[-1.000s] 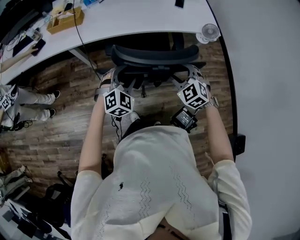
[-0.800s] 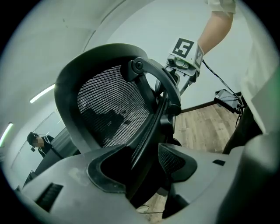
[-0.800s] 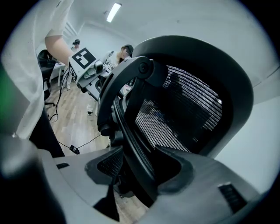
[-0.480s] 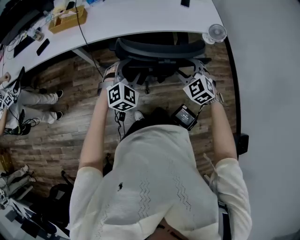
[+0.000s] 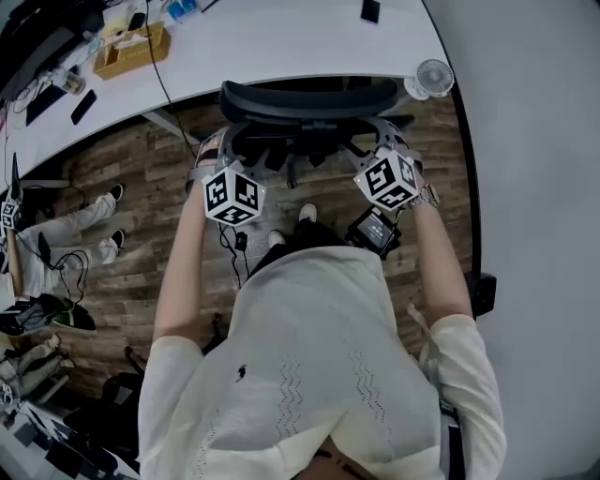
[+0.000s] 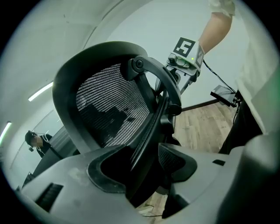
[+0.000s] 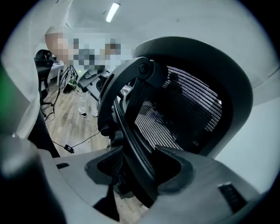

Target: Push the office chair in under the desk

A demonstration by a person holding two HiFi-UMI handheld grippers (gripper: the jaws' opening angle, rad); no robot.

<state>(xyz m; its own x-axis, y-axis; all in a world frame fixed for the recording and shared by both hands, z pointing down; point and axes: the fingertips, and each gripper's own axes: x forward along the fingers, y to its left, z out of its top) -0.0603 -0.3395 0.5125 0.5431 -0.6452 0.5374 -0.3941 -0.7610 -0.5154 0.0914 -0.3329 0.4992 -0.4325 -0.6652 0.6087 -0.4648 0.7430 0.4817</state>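
Head view, chair: the black office chair (image 5: 309, 98) stands with the top of its backrest just at the curved edge of the white table (image 5: 281, 37); its seat is out of sight beneath the table top
Head view, grippers: the left gripper (image 5: 223, 157) and the right gripper (image 5: 384, 150) meet the chair's rear frame, one at each side; each cube shows black-and-white square markers
Head view, surroundings: a small white fan (image 5: 435, 75) at the table's right end; a wooden box (image 5: 131, 49) and a black phone (image 5: 371, 10) on top; a black device (image 5: 373, 232) hangs near the right wrist, its screen too small to read; brown plank floor (image 5: 122, 244)
Left gripper view, grasp: the left gripper (image 6: 144, 173) is clenched on a black strut of the chair's back frame, which runs up between its two padded jaws; the mesh backrest (image 6: 109, 109) fills the middle
Left gripper view, beyond: the right gripper (image 6: 186, 57) shows at the frame's far side, one square marker facing the camera
Right gripper view, grasp: the right gripper (image 7: 140, 175) is clamped on the matching frame strut, one jaw on either side; mesh backrest (image 7: 183, 109) behind it
Right gripper view, beyond: a cable (image 7: 68, 148) lies on the wooden floor; a ceiling light (image 7: 113, 11) glows above
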